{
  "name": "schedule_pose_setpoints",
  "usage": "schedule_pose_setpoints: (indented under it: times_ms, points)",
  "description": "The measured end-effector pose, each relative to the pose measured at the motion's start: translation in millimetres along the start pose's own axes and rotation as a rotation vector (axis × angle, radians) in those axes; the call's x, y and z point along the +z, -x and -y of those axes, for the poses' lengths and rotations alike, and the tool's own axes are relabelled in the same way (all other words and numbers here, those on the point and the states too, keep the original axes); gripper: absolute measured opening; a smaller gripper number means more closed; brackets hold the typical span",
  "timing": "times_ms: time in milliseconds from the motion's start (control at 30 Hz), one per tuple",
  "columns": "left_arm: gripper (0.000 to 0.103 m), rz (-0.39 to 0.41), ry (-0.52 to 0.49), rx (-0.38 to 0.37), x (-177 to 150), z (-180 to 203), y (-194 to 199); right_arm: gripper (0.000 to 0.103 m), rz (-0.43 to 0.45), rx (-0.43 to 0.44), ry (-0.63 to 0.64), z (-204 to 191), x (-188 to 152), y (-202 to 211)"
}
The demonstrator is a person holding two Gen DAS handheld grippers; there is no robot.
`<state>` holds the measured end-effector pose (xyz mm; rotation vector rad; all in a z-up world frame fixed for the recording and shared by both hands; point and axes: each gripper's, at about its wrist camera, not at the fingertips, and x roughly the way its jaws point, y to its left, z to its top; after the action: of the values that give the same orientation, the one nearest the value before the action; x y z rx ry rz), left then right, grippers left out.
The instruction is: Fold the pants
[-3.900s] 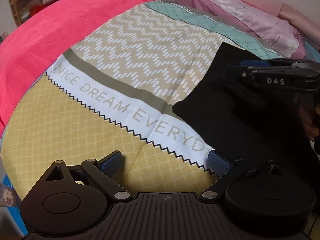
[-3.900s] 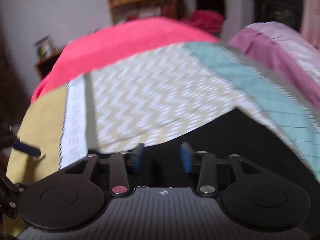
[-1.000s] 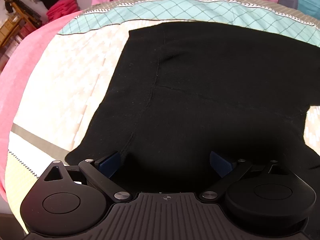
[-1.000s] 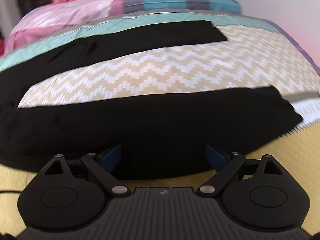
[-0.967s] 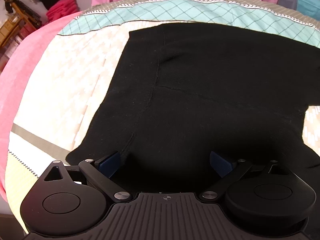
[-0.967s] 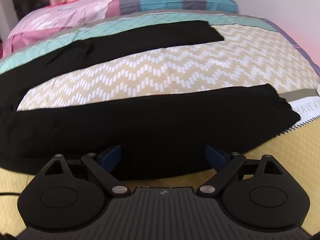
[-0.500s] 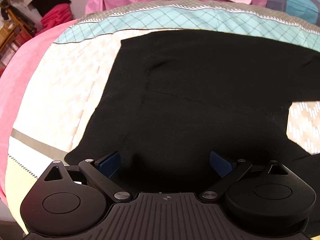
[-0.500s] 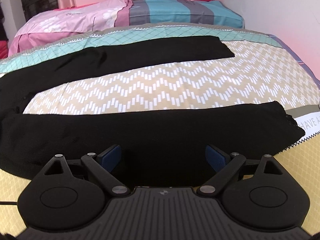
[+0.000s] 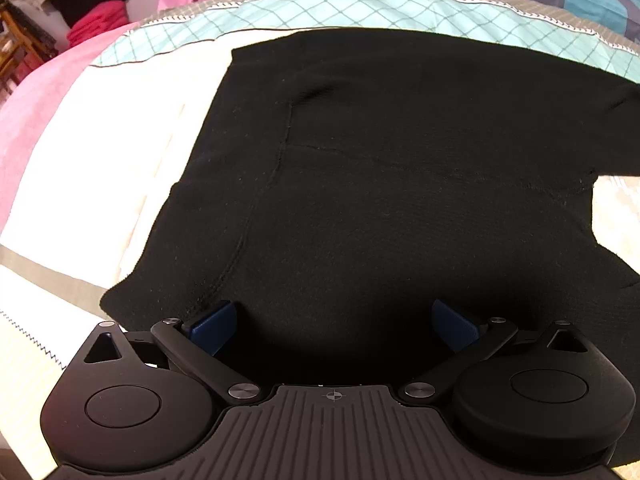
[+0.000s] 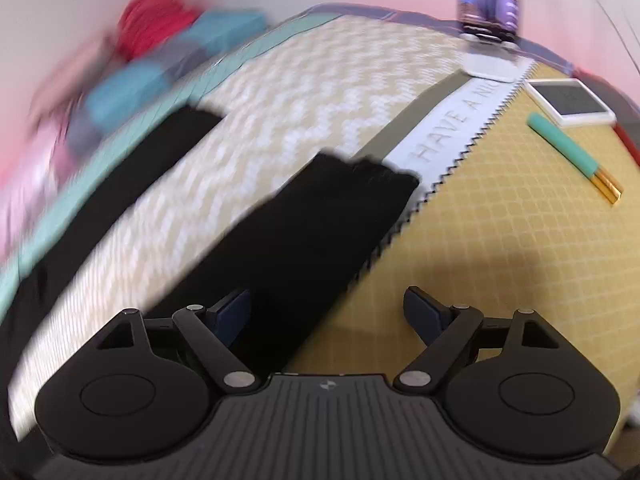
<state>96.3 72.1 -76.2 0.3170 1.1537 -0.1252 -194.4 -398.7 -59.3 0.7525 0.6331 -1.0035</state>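
On the patterned bedspread point(image 9: 120, 128) lies one pair of black pants point(image 9: 400, 184), spread flat, its two legs point(image 10: 332, 216) apart. The left gripper point(image 9: 334, 322) sits spread wide above the waist end; the right gripper point(image 10: 326, 312), also wide, holds nothing near a leg's hem. One teal pen point(image 10: 568, 152) lies well apart.

The pants point(image 9: 400, 184) were seen to be matt black knitted cloth with a raised stitched seam. The bedspread point(image 10: 500, 240) was smooth printed cloth. Both grippers, left point(image 9: 334, 322) and right point(image 10: 326, 312), were made of matt black plastic with shiny metal pins and blue pads.
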Motion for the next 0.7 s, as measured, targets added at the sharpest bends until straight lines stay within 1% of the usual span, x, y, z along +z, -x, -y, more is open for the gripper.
schedule_pose_setpoints:
  times_ms: [33, 67, 100, 133, 167, 200, 233, 267, 300, 333, 367, 400, 433, 467, 500, 567, 600, 667, 700]
  points:
    - [0.103, 0.000, -0.003, 0.001, -0.2, 0.6, -0.1, 0.040, -0.001, -0.001, 0.017, -5.0, 2.2, -1.9]
    - [0.103, 0.000, -0.003, -0.001, -0.4, 0.7, -0.2, 0.016, -0.030, 0.033, 0.071, -10.1, 3.7, -4.9]
    - [0.103, -0.003, -0.003, -0.004, -0.1, 0.0, -0.8, 0.009, -0.063, 0.037, 0.154, -16.0, 3.9, -8.2]
    - [0.103, -0.005, -0.003, -0.008, 0.1, -0.4, -0.9, 0.008, -0.047, 0.023, 0.225, -14.2, 5.1, -7.5]
    - [0.103, -0.007, -0.005, -0.011, 0.4, -1.0, -1.1, 0.008, -0.034, 0.013, 0.208, -5.2, 10.7, -6.6]
    - [0.103, -0.007, -0.007, -0.014, 0.5, -1.6, -1.4, 0.009, -0.033, 0.015, 0.124, 8.6, 17.1, -6.1]
    - [0.103, -0.006, -0.007, -0.017, 2.1, -3.9, -4.1, 0.012, -0.039, 0.000, 0.044, 20.1, 21.1, -5.8]
    - [0.103, -0.004, -0.005, -0.017, 2.2, -4.4, -4.7, 0.014, -0.052, 0.000, -0.005, 25.9, 21.6, -5.1]
    - [0.103, -0.001, -0.006, -0.017, 2.0, -4.5, -5.0, 0.026, -0.055, -0.013, -0.016, 25.0, 21.6, -2.6]
    - [0.103, 0.000, -0.007, -0.016, 1.9, -4.4, -4.8, 0.047, -0.032, -0.064, 0.010, 17.8, 20.0, 4.5]
    - [0.103, -0.002, -0.004, -0.015, 2.3, -4.6, -4.1, 0.055, 0.021, -0.135, 0.068, 4.6, 15.7, 14.3]
    - [0.103, -0.004, 0.001, -0.016, 2.7, -5.0, -3.2, 0.057, 0.080, -0.172, 0.163, -13.7, 8.0, 25.2]
    - [0.103, -0.003, 0.006, -0.018, 2.7, -5.1, -1.7, 0.058, 0.111, -0.123, 0.284, -34.3, -3.8, 36.2]
    - [0.103, -0.002, 0.009, -0.021, 3.2, -5.7, -0.1, 0.058, 0.097, -0.023, 0.411, -56.5, -17.1, 43.7]
    - [0.103, 0.001, 0.009, -0.017, 3.0, -4.9, 1.9, 0.060, 0.056, 0.088, 0.534, -80.0, -32.2, 49.7]
    - [0.103, 0.004, -0.001, -0.002, 4.1, -2.9, 2.8, 0.060, -0.023, 0.271, 0.724, -125.2, -64.8, 60.8]
    - [0.103, 0.003, -0.009, 0.006, 5.2, -1.6, 1.6, 0.060, -0.062, 0.345, 0.792, -146.7, -81.3, 65.3]
    - [0.103, 0.003, -0.017, 0.015, 5.9, -0.6, 0.2, 0.059, -0.164, 0.486, 0.878, -184.5, -111.4, 70.5]
    - [0.103, 0.001, -0.016, 0.016, 6.2, -1.2, -0.6, 0.059, -0.192, 0.544, 0.925, -200.3, -126.7, 73.6]
